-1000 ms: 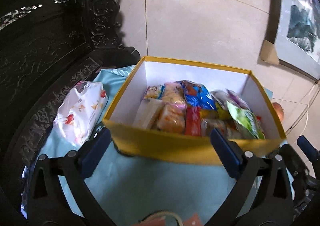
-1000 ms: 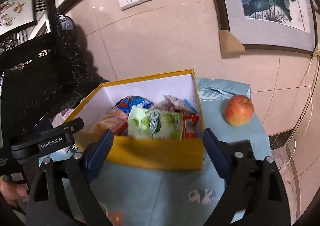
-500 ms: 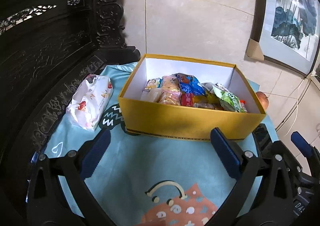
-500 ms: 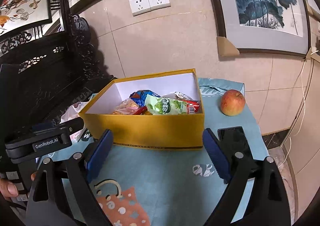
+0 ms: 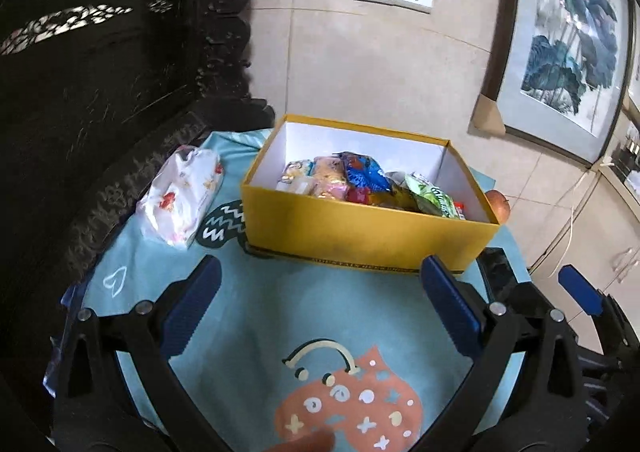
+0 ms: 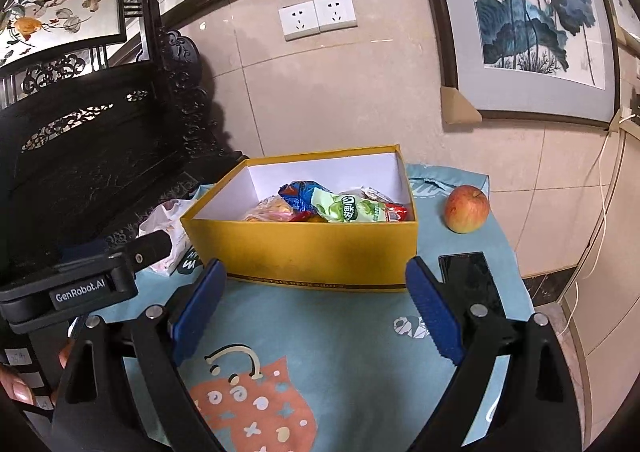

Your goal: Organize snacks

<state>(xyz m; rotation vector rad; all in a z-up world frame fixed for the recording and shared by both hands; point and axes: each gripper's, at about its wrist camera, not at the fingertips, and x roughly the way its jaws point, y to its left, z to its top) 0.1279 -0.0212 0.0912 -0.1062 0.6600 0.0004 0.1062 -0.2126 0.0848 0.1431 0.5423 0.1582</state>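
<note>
A yellow box [image 5: 360, 236] [image 6: 320, 252] with a white inside stands on the light blue cloth. It holds several snack packets, among them a blue one [image 5: 364, 174] [image 6: 298, 192] and a green one [image 5: 434, 194] [image 6: 348, 208]. My left gripper [image 5: 320, 300] is open and empty, in front of the box and apart from it. My right gripper [image 6: 316, 296] is open and empty, also in front of the box.
A white tissue pack [image 5: 180, 200] [image 6: 166, 224] lies left of the box. An apple [image 6: 466, 208] [image 5: 498, 204] and a black phone [image 6: 470, 280] [image 5: 496, 272] lie to its right. A dark carved chair [image 5: 100, 92] stands at the left. The tiled wall [image 5: 380, 72] is behind.
Both grippers have pulled back and up from the box, which now looks smaller and farther. Both stay open and empty.
</note>
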